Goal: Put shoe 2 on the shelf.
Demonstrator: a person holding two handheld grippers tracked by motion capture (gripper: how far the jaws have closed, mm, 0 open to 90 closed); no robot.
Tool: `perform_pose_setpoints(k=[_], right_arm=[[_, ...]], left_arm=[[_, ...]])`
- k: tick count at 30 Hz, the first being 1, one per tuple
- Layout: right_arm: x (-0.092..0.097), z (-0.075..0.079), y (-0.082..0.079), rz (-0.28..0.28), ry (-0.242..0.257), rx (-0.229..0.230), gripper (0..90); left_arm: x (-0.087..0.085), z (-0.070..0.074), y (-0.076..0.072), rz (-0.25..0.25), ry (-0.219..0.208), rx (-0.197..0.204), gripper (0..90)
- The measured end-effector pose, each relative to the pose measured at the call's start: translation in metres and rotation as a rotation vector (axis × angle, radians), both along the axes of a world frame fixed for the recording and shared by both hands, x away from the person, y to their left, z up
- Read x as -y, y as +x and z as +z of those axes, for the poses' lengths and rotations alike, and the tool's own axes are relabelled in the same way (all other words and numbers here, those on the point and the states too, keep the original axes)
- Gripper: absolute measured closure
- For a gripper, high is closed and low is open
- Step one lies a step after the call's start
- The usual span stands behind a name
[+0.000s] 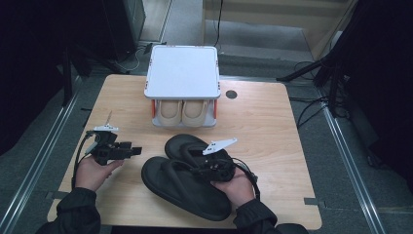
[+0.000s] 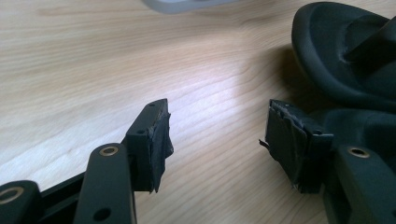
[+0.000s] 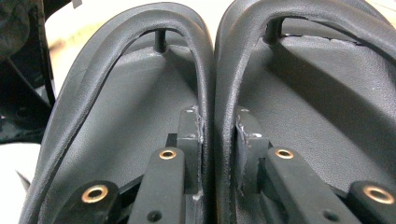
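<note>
Black flip-flops (image 1: 187,178) are lying at table's 6 o'clock, long axes running 10-to-4 — right gripper (image 1: 214,170) is pinching their two inner straps (image 3: 212,93) together. Left gripper (image 1: 131,151) is sitting at their 9 o'clock, jaws wide, empty.

A: High view sits above the near edge, facing forward and down; whole table (image 1: 272,117) in frame, floor beyond.

B: Gripper views?

A: Left one looks low across the wood, close. Right one sits right up against the two black sandals (image 3: 205,60).

B: Overlap?

A: All three catch the sandals; high and left share the tabletop.
</note>
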State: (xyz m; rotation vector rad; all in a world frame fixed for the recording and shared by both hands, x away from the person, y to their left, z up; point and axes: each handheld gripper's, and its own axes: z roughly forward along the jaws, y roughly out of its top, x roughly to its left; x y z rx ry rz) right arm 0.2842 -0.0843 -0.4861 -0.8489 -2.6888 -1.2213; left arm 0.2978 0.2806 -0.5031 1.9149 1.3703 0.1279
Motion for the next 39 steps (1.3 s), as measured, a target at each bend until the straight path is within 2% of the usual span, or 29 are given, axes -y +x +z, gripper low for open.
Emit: perform_pose_setpoints(k=[4, 7, 10, 15, 19, 26, 29, 39], right_arm=[[-0.009, 0.001, 0.010, 0.047, -0.016, -0.014, 76.5], [-0.017, 0.002, 0.018, 0.091, -0.018, -0.005, 76.4], [-0.023, 0.003, 0.022, 0.109, -0.024, -0.007, 76.4], [-0.035, 0.011, 0.034, 0.146, -0.014, -0.028, 76.4], [-0.039, 0.019, 0.039, 0.185, -0.014, -0.025, 76.3], [-0.044, 0.032, 0.051, 0.199, -0.027, -0.011, 76.4], [-0.045, 0.041, 0.059, 0.226, -0.007, -0.022, 76.3], [-0.045, 0.068, 0.063, 0.230, -0.004, -0.006, 76.4]], left_arm=[[-0.009, -0.001, -0.010, 0.032, 0.008, -0.001, 40.3], [-0.014, -0.003, -0.015, 0.056, 0.006, -0.007, 40.4], [-0.020, -0.003, -0.021, 0.074, 0.010, -0.008, 40.4], [-0.029, -0.005, -0.028, 0.109, 0.007, -0.013, 40.4], [-0.033, -0.006, -0.030, 0.127, 0.009, -0.012, 40.4], [-0.033, -0.007, -0.028, 0.124, 0.012, -0.013, 40.4], [-0.032, -0.007, -0.027, 0.119, 0.015, -0.013, 40.3], [-0.029, -0.008, -0.024, 0.107, 0.019, -0.012, 39.9]])
